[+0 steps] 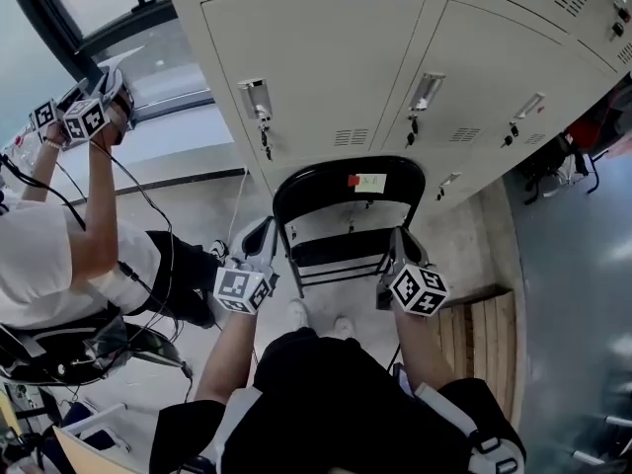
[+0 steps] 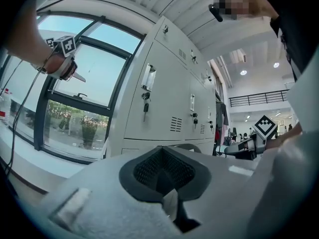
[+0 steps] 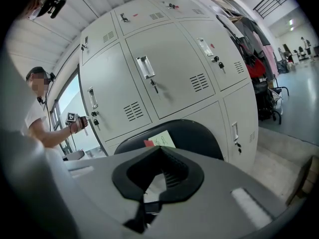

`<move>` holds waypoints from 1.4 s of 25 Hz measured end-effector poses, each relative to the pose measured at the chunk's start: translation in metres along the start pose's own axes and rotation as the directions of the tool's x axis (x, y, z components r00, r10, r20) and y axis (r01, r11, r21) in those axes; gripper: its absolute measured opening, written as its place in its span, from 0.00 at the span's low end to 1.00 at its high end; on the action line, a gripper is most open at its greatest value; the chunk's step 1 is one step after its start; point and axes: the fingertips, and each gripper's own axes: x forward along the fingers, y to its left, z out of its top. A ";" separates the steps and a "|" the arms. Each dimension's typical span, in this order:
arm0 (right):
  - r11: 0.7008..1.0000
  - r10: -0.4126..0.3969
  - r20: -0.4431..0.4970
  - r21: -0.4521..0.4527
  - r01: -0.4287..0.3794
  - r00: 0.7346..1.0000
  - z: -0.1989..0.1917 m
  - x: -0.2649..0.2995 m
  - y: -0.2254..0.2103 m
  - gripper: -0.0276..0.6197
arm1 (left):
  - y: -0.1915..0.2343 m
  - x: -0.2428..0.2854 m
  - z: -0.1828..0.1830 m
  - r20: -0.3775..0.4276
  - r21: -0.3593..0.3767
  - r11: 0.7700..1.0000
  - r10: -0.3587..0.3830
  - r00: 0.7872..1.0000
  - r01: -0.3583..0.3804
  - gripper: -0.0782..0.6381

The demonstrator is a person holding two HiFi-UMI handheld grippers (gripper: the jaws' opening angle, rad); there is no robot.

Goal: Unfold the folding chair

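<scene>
With the chair (image 1: 348, 180) just ahead between the closed, empty left gripper (image 1: 261, 237) and right gripper (image 1: 404, 242), this looks like the approach; next, jaws must open to grasp its frame.

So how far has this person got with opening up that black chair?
Barely started, it seems. Done: the left gripper and right gripper flank the folding chair, which stands by the lockers. In hand: nothing; both have their fingers shut and empty. Left: grip the chair and swing the seat down; it looks still folded or barely open.
</scene>
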 end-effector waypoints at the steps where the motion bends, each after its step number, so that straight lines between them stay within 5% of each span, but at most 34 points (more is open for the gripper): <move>1: 1.000 -0.008 -0.002 0.004 0.008 1.000 -0.003 0.001 0.000 0.05 | 0.003 0.004 -0.003 -0.012 -0.001 1.000 -0.009 1.000 0.009 0.11; 6: 0.998 -0.055 -0.015 0.027 0.055 0.998 -0.017 0.006 -0.001 0.05 | 0.018 0.028 -0.016 -0.076 0.042 0.996 -0.073 0.994 0.076 0.12; 13: 0.993 -0.095 -0.035 0.072 0.097 0.995 -0.035 0.020 0.007 0.05 | 0.039 0.069 -0.046 -0.232 0.067 0.987 -0.128 0.964 0.147 0.34; 18: 0.993 -0.092 -0.040 0.069 0.094 0.995 -0.047 0.020 0.014 0.05 | 0.043 0.085 -0.073 -0.340 0.032 0.976 -0.192 0.921 0.216 0.47; 25: 0.985 -0.147 -0.065 0.081 0.152 0.987 -0.062 0.019 0.007 0.05 | 0.040 0.108 -0.097 -0.447 -0.046 0.933 -0.338 0.828 0.356 0.48; 35: 0.939 -0.247 -0.252 0.177 0.295 0.936 -0.127 0.029 -0.008 0.05 | 0.018 0.131 -0.109 -0.486 0.001 0.895 -0.390 0.782 0.447 0.48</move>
